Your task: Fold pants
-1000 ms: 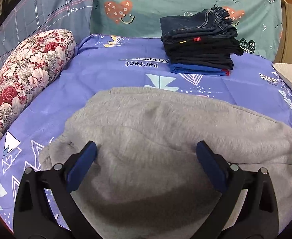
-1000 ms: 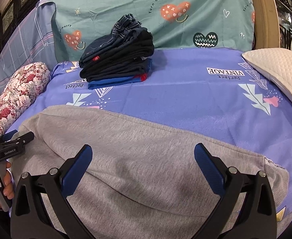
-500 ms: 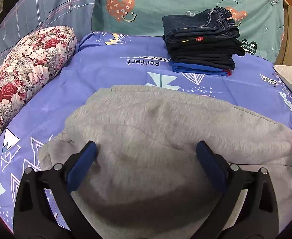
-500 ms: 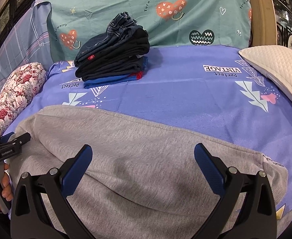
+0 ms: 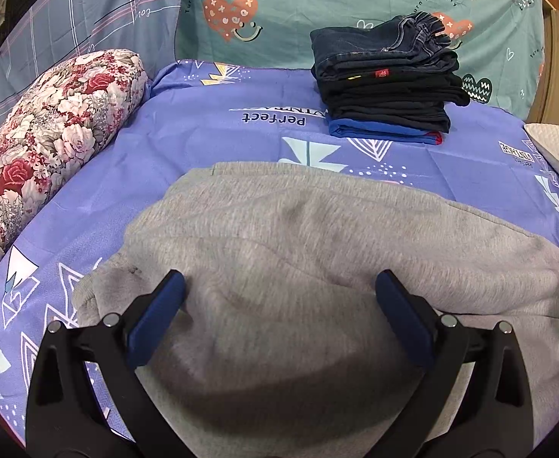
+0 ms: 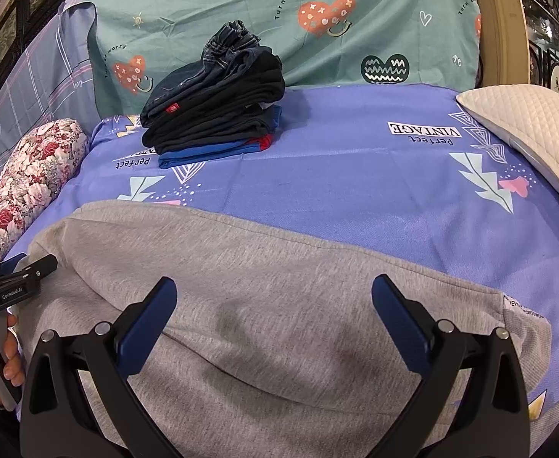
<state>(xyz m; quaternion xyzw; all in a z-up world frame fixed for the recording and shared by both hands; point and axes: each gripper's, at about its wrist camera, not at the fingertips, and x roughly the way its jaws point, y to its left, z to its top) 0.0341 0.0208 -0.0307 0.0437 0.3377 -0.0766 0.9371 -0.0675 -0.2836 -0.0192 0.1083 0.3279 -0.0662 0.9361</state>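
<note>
Left wrist view: a blue patterned bed sheet carries one pair of grey pants, lying across the near part of the bed and already doubled lengthwise, its far edge straight. Right wrist view: the same pants reach a labelled end at the right. Step in hand, as judged: between folds, with neither tool gripping cloth. The next move calls for each gripper to pinch an end or corner of the pants and carry it across to shorten the bundle. Count, largest first: one flowered bolster at the left; one white quilted pillow at the right; one stack of folded dark clothes at the far side, well apart from the pants, about five or six pieces. Left gripper and right gripper: two in all, both spread wide above the grey cloth.
</note>
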